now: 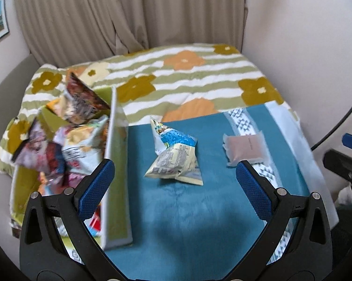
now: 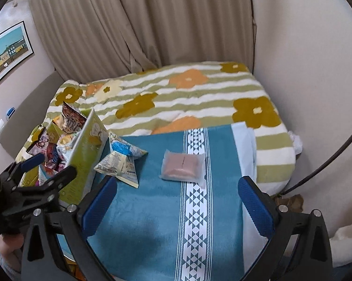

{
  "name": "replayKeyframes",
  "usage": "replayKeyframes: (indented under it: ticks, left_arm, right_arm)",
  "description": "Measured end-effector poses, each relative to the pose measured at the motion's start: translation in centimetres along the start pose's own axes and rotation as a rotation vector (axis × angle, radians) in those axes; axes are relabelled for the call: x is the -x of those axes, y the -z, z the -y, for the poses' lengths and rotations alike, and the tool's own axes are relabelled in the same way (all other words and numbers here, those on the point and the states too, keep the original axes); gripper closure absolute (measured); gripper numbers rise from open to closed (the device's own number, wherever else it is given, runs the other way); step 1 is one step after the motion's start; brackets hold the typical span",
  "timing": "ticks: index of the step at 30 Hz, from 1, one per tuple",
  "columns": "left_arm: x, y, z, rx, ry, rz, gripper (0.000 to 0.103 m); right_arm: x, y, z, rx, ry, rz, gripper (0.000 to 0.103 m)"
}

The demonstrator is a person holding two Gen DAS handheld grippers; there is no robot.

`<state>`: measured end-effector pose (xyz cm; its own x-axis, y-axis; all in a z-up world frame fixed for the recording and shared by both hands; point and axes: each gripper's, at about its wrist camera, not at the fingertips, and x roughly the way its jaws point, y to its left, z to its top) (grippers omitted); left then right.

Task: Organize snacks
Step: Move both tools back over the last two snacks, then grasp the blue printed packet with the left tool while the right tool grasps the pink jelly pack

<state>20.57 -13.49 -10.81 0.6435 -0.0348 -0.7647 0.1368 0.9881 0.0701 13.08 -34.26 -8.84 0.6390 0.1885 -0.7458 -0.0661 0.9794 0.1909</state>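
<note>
A green fabric box [image 1: 116, 164] on the left holds several snack bags [image 1: 58, 145]; it also shows in the right wrist view [image 2: 84, 159]. A blue and cream triangular snack bag [image 1: 173, 157] [image 2: 121, 161] lies on the teal towel [image 1: 187, 210] right of the box. A pink snack in a clear wrapper [image 1: 245, 149] [image 2: 181, 164] lies further right on the towel's patterned stripe. My left gripper [image 1: 174, 183] is open and empty, just short of the triangular bag. My right gripper [image 2: 177, 199] is open and empty, just short of the pink snack.
The towel lies on a flowered green-striped quilt [image 1: 187, 77] on a bed. Beige curtains [image 2: 152, 23] hang behind, a wall [image 2: 305, 58] runs along the right. The left gripper [image 2: 35, 175] shows at the left of the right wrist view.
</note>
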Motion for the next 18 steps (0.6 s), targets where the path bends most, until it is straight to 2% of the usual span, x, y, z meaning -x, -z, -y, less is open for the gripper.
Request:
replayKeyframes:
  ticks: [6, 10, 18]
  left_arm:
    - [-7.2, -0.8, 0.3, -0.009, -0.034, -0.119, 0.001]
    - [-11.6, -0.4, 1.0, -0.060, -0.084, -0.192, 0.001]
    - [-16.2, -1.1, 0.9, -0.075, -0.107, -0.247, 0.001]
  right_arm:
    - [-5.6, -0.5, 1.0, -0.030, -0.001, -0.079, 0.000]
    - [-9.9, -0.6, 1.5, -0.053, 0.013, -0.143, 0.000]
    - [-16.5, -0.1, 1.7, -0.060, 0.028, -0.241, 0.000]
